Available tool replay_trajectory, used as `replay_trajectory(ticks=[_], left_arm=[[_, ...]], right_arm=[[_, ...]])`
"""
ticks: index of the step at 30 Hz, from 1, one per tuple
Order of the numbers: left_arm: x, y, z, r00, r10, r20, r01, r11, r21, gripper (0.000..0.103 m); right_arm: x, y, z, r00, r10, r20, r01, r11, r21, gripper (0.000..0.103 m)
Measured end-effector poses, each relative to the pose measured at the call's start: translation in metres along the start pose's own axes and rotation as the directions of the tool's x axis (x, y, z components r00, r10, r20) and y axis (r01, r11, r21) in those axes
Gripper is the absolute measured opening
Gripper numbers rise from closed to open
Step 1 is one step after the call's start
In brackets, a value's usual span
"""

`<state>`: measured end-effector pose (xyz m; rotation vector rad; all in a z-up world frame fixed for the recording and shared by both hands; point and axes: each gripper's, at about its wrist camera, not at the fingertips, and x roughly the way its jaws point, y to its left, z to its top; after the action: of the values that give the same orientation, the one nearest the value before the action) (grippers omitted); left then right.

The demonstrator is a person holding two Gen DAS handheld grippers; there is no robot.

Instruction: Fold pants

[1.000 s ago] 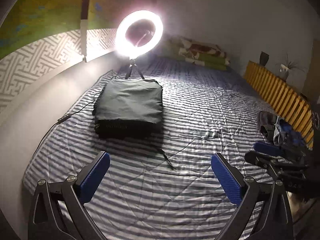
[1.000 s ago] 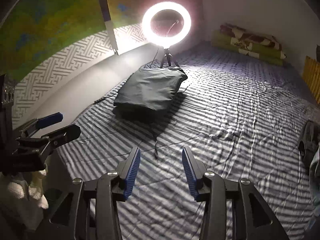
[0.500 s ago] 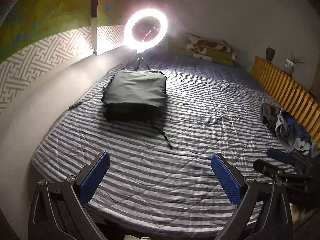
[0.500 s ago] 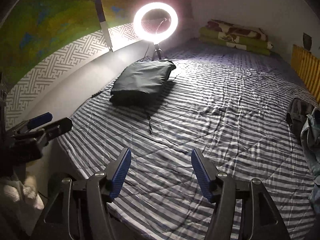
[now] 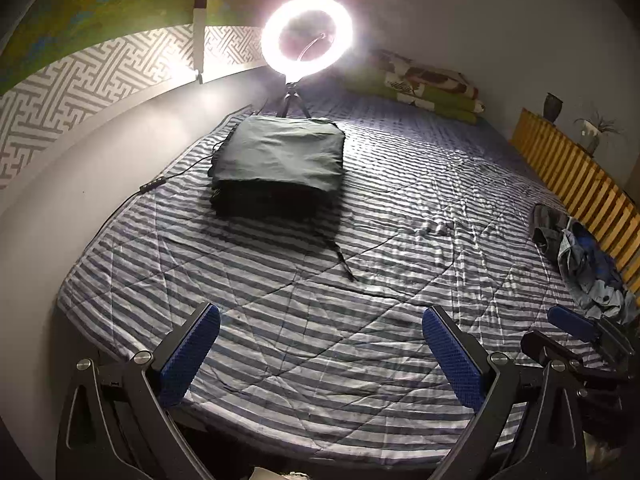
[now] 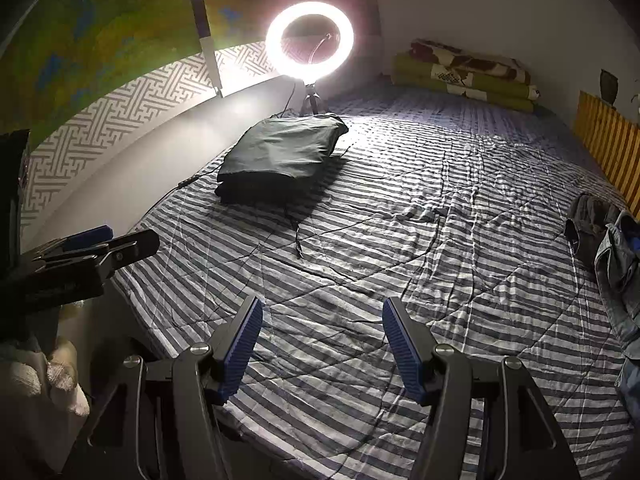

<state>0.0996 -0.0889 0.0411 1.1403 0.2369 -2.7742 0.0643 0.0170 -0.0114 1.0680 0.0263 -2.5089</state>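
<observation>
Bed (image 5: 360, 360) with blue-and-white striped quilt: fills most of both views, creased, with stitched diagonal seams.

Patterned wall panel (image 5: 80, 92), far left: white fret design below a green-yellow surface.

Wooden slatted rail (image 5: 580, 176), right edge of the bed; a dark vase (image 5: 554, 107) and a small plant (image 5: 596, 128) stand on it.

Folded bedding (image 5: 428, 88), far end by the wall: green, white and brown layers.

Folded dark pants (image 5: 280, 164), far left on the quilt, a squared stack lying flat just in front of the lamp stand; a thin drawstring (image 5: 344, 262) trails from its near right corner toward the viewer. Nothing touches the stack.

Heap of unfolded clothes (image 5: 580, 256), right side beside the rail: grey, denim-blue and bright blue pieces, bunched.

Ring light (image 5: 307, 38), lit, on a small tripod (image 5: 295, 100) at the far left; its cable (image 5: 176, 176) runs along the left edge of the bed.

Left gripper (image 5: 320, 344): near edge of the bed, blue pads spread wide, nothing between them.

Right gripper (image 6: 322, 344): near edge, to the right of the other, pads apart and empty, above bare quilt.
</observation>
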Motion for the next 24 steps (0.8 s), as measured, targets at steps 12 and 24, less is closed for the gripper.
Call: replay_trajectory(ticks=[12, 24], left_arm=[[-0.006, 0.008, -0.005, 1.000, 0.019, 0.019, -0.019, 1.000, -0.014, 0.102], [-0.005, 0.001, -0.011, 0.999, 0.037, 0.024, -0.037, 0.999, 0.005, 0.102]], right_arm=[[-0.002, 0.007, 0.001, 1.000, -0.011, 0.013, 0.011, 1.000, -0.010, 0.059], [0.000, 0.004, -0.001, 1.000, -0.018, 0.009, 0.018, 1.000, 0.002, 0.059]])
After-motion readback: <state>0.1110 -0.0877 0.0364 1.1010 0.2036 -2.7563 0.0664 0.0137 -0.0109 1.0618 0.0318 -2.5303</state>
